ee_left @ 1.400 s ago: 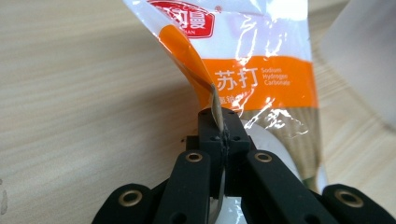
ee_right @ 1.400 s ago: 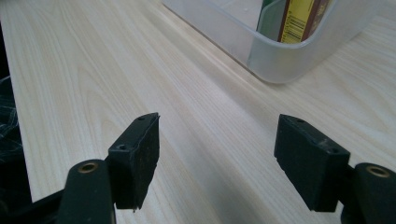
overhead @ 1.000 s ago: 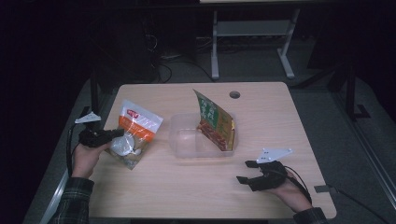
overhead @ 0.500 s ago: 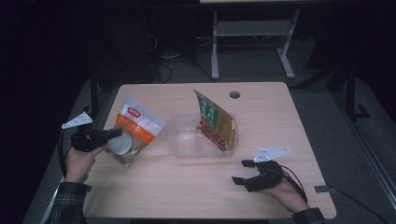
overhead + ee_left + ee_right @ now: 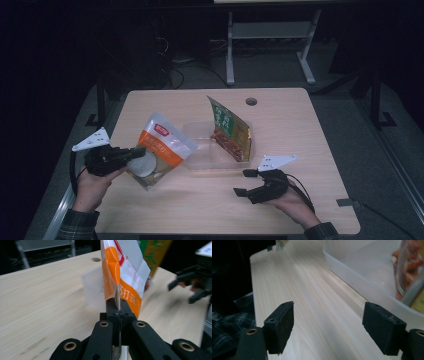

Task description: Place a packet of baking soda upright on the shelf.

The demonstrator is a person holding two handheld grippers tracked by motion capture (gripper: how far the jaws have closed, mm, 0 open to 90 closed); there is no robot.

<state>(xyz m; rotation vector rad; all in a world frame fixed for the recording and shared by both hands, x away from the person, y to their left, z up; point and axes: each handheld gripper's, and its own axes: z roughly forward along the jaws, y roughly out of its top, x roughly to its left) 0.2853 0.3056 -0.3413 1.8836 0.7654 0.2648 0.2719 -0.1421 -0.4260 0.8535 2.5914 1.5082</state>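
The left tongs [image 5: 117, 311] are clamped tight on the side seam of an orange-and-white snack pouch [image 5: 159, 150], held tilted above the worktop [image 5: 310, 130] just left of a clear plastic tub [image 5: 202, 150]; the pouch looks light, soft and crinkly, likely slippery film, so the flat sealed edge seems the surest hold. The right tongs [image 5: 328, 325] stand wide apart with nothing between them, low over the wood near the tub's front wall, where a green-and-yellow packet [image 5: 229, 127] leaning upright inside could crowd the pouch's way in.

Pouch [image 5: 229, 129] in tub [image 5: 200, 155], bag [image 5: 159, 149] left
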